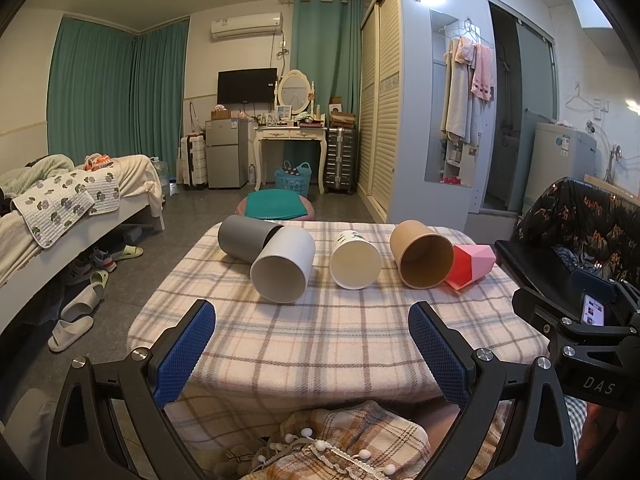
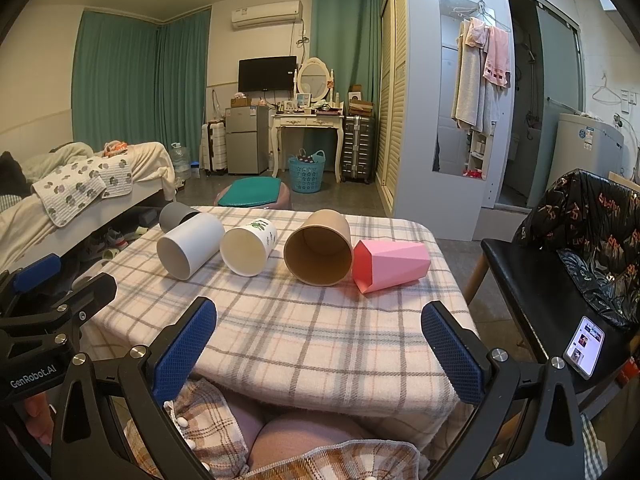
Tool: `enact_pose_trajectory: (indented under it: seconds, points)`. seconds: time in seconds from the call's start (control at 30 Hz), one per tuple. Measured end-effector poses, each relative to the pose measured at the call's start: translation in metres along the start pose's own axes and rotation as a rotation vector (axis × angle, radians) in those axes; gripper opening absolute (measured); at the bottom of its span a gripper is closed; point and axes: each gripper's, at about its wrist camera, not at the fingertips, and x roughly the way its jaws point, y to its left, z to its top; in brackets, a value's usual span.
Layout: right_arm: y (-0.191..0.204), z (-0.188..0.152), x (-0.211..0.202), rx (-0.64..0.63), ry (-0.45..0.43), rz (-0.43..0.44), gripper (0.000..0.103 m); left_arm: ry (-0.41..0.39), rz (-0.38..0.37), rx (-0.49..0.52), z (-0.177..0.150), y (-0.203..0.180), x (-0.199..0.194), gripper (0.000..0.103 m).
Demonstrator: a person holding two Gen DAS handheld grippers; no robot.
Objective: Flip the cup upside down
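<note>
Counter draped in a plaid woven cloth (image 1: 320, 336), bedroom behind. On the cloth, left to right, five cups lie on their sides, mouths toward the cameras: dark grey cylindrical cup (image 1: 244, 240), touching the white smooth cylindrical cup (image 1: 283, 265); right of it, white paper cup with green print (image 1: 354, 259); brown kraft-paper cup (image 1: 424, 254); faceted pink plastic cup (image 2: 390, 266), touching the brown one. Left tongs (image 1: 312, 340) and right tongs (image 2: 320, 342), blue textured pads, spread wide, holding nothing, short of the cups.

Dim, sharp — fisheye-bent, vignetted edges
</note>
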Motion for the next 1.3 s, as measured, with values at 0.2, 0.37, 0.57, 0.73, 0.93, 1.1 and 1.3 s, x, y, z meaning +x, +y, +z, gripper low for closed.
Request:
enact_pose_trajectory:
  seconds: [0.2,0.37,0.57,0.73,0.93,1.1,1.3]
  points:
    - [0.0,0.0,0.0,-0.001,0.001,0.0,0.103,0.0,-0.003,0.0,0.0,0.0,0.0,0.1]
    - [0.0,0.0,0.0,0.0,0.003,-0.001,0.103,0.001,-0.003,0.0,-0.004,0.001,0.001,0.1]
    - [0.004,-0.001,0.003,-0.001,0.005,0.001,0.103,0.001,-0.004,0.0,-0.005,0.001,0.001,0.1]
    - [0.007,-0.01,0.017,-0.006,0.012,-0.001,0.103,0.003,-0.003,-0.001,-0.008,0.001,0.003,0.1]
    - [-0.002,0.01,0.014,-0.005,0.018,-0.003,0.103,0.013,0.001,-0.014,0.01,0.001,0.021,0.1]
    - [-0.002,0.028,0.021,-0.008,0.021,-0.006,0.103,0.016,-0.003,-0.021,0.028,0.004,0.032,0.1]
    - [-0.005,0.059,0.04,-0.003,0.026,-0.02,0.103,0.014,-0.016,-0.032,0.052,0.008,0.051,0.1]
